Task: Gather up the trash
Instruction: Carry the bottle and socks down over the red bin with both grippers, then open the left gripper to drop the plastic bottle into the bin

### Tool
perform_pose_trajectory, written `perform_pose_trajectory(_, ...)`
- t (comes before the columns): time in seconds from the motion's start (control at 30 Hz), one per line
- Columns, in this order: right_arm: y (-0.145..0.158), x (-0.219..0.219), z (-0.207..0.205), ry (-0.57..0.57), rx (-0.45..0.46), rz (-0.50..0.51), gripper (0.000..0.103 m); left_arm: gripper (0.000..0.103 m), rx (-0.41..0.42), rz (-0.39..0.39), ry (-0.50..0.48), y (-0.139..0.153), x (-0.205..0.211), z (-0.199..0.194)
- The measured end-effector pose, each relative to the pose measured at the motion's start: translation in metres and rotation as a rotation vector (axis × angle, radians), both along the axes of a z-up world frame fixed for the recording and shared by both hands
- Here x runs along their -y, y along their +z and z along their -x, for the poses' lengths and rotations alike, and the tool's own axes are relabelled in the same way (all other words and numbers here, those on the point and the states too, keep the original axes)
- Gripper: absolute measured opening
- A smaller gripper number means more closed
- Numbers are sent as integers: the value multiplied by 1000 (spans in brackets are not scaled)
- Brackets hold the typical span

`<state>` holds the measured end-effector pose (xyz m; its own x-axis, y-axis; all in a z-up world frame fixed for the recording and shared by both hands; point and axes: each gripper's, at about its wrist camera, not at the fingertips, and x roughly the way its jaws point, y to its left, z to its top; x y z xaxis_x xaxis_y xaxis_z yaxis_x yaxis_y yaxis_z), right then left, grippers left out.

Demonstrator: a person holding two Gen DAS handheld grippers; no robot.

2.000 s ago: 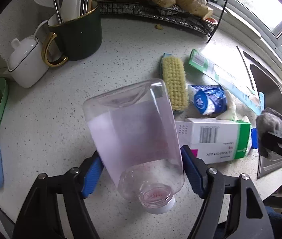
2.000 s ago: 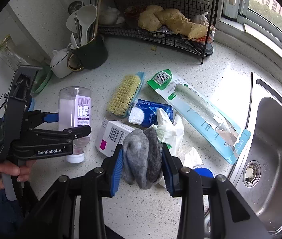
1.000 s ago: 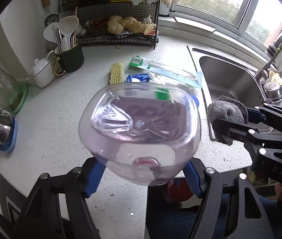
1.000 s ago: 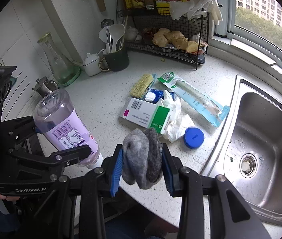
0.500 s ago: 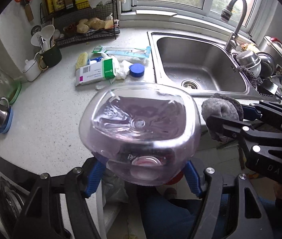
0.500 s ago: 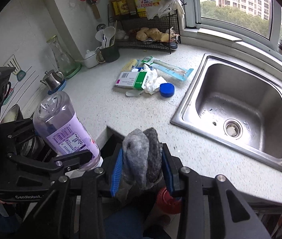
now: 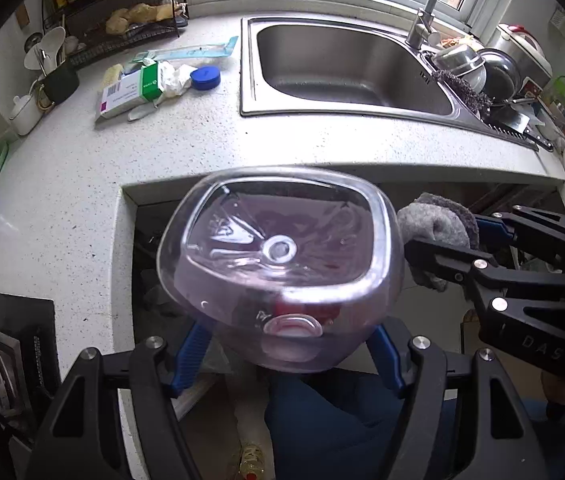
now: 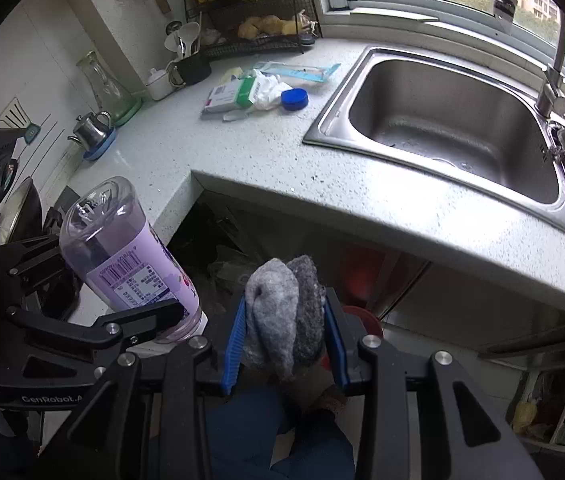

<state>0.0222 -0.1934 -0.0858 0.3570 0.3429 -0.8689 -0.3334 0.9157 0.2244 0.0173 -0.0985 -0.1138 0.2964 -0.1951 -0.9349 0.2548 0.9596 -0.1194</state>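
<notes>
My left gripper is shut on a clear plastic bottle with a purple label, held cap down with its base toward the camera. A grey rolled cloth is pinched between the blue pads of my right gripper; the same cloth shows at the right of the left wrist view. Both grippers hang past the front edge of the speckled counter, above a dark opening under it. More litter lies far back on the counter: a white-and-green carton, crumpled white plastic and a blue lid.
A steel sink with a tap fills the counter's right side. A wire rack, a dark utensil mug, a glass carafe and a small kettle line the back and left. A red round object sits below the counter.
Both grippers have drawn back from the counter and sunk a little, carrying the bottle and the cloth. The counter's front edge and the space under it have come into view.
</notes>
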Motion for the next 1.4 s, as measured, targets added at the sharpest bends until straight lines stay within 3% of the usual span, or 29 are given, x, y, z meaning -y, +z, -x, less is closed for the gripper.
perform_pose_trajectory(0.2, -34, 3, 0, -22, -62, -13, 34, 69, -46, -6, -54, -36, 13, 1)
perform_pose_trajectory(0.33, -61, 3, 1, -21, -91, 10, 34, 69, -93, 32, -62, -72, 16, -1)
perform_pose_trajectory(0.63, -167, 8, -23, -70, -199, 37, 34, 69, -214, 76, -38, -198, 22, -15)
perform_pose_trajectory(0.97, -294, 12, -48, -98, -286, 89, 34, 68, -295, 46, -73, -336, 43, -27)
perform_pose_trajectory(1.2, -364, 12, -55, -115, -324, 99, 34, 67, -340, 65, -112, -419, 64, -42)
perform_pose_trajectory(1.4, -406, 22, -57, -126, -355, 99, 34, 67, -377, 47, -134, -465, 75, -57)
